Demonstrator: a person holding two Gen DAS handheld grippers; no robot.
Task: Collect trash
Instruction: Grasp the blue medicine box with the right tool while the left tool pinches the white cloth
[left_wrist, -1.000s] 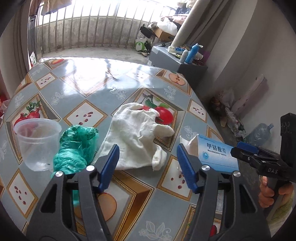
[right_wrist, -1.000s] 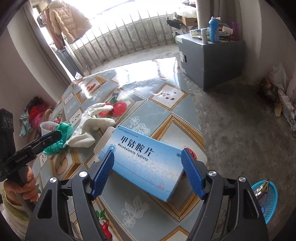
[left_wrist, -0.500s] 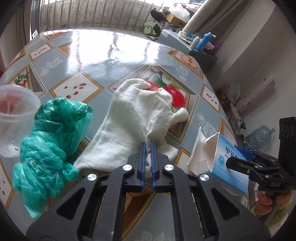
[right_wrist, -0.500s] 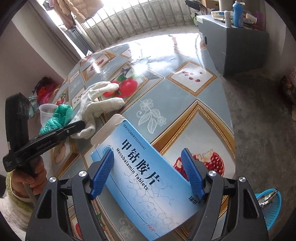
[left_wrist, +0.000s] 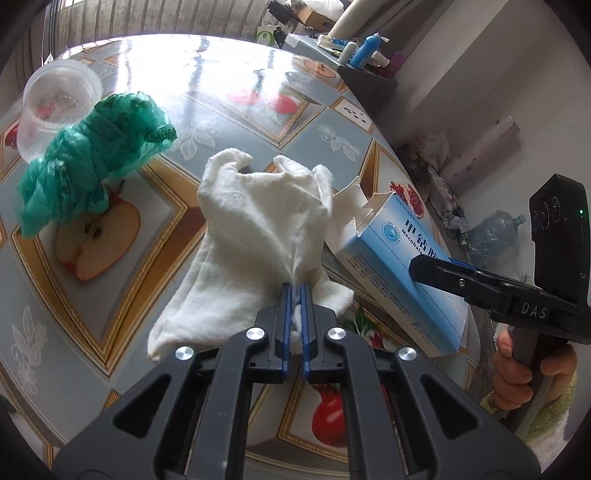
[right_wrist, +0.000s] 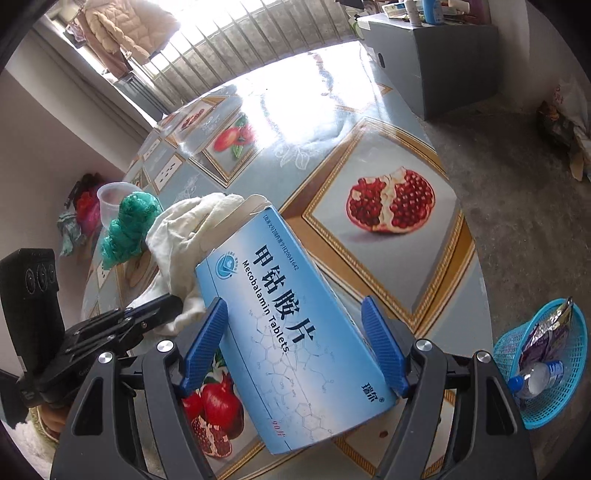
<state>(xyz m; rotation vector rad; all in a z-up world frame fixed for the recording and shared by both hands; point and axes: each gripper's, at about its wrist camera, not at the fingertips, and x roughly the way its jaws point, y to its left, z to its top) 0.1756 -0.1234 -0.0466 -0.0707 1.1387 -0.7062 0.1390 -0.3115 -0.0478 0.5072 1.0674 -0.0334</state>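
Tongs on the left (left_wrist: 294, 295) pinch a fold of white cloth (left_wrist: 258, 236), lifting it off the fruit-patterned surface (left_wrist: 229, 110), while the right tongs (right_wrist: 295, 339) stand spread around a blue tablet box (right_wrist: 288, 325), pads not clearly pressing, probably bound for the blue basket (right_wrist: 539, 402) on the floor.

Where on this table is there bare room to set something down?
Free: the far, sunlit half of the table, and the pomegranate panel right of the box. Crowded: the near side, around the cloth, green bag and cup.
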